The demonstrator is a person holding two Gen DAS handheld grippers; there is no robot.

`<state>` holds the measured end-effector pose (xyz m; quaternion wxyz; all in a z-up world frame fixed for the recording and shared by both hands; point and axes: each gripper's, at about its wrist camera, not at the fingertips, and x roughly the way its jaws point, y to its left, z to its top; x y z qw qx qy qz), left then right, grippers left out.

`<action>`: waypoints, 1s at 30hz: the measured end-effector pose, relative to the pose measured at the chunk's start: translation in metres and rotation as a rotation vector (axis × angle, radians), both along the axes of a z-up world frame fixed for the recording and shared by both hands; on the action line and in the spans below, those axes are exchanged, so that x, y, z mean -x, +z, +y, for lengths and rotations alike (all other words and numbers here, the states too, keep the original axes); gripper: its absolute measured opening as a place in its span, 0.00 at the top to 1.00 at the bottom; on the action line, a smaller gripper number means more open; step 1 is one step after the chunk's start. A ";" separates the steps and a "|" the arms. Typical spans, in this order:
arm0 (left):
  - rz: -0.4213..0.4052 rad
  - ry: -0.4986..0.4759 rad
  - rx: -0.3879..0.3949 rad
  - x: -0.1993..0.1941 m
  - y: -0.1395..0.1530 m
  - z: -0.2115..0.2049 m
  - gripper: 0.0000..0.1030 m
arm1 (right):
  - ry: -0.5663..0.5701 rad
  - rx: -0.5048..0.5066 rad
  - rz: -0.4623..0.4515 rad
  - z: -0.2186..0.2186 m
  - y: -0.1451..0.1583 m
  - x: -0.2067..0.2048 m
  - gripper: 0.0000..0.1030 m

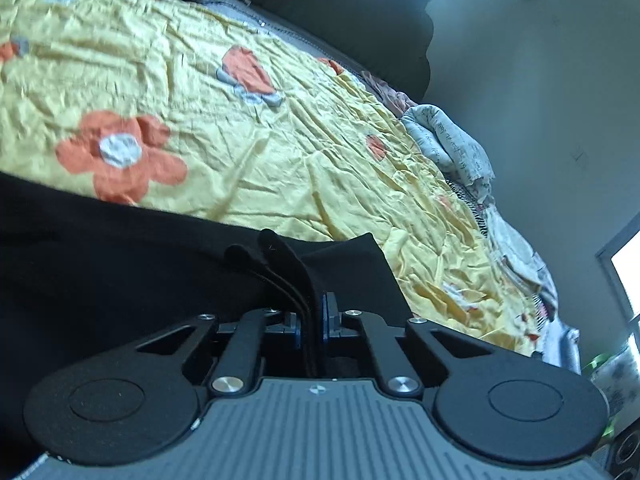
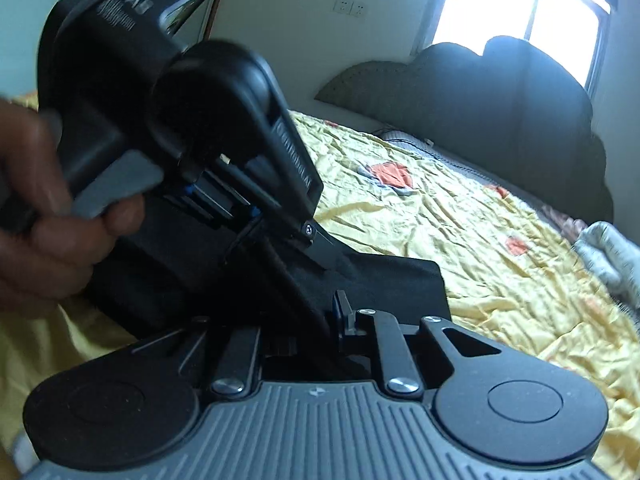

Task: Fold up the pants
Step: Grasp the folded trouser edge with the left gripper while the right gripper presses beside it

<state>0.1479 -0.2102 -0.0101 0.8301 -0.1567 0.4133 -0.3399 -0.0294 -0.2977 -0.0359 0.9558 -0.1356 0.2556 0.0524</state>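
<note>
- Nearest in the left wrist view, the left gripper (image 1: 311, 312) is clamped on several stacked edges of the black pants (image 1: 120, 264), which stand up in folds between its pads.
- In the right wrist view, the right gripper (image 2: 320, 320) is nearly closed with a black layer of the pants running between its fingers; whether the pads press on the cloth is hidden by dark fabric.
- The left gripper's body and a hand (image 2: 44, 216) on its handle fill the left of that view and block much of the pants.
- The pants lie dark and flat on a wrinkled yellow bedsheet (image 1: 280, 152) with orange flowers.
- Beyond, a dark headboard (image 2: 500, 96), a bunched grey blanket (image 1: 452, 144) and a bright window (image 2: 516, 4).
</note>
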 end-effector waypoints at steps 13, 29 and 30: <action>-0.197 0.017 -0.231 0.018 0.024 0.027 0.94 | 0.083 -0.059 -0.005 0.026 0.010 -0.005 0.84; -0.241 0.099 -0.303 0.013 0.028 0.091 0.94 | 0.203 -0.178 0.019 0.056 0.009 -0.029 0.84; -0.244 0.105 -0.306 0.013 0.027 0.094 0.94 | 0.210 -0.180 0.018 0.059 0.009 -0.030 0.84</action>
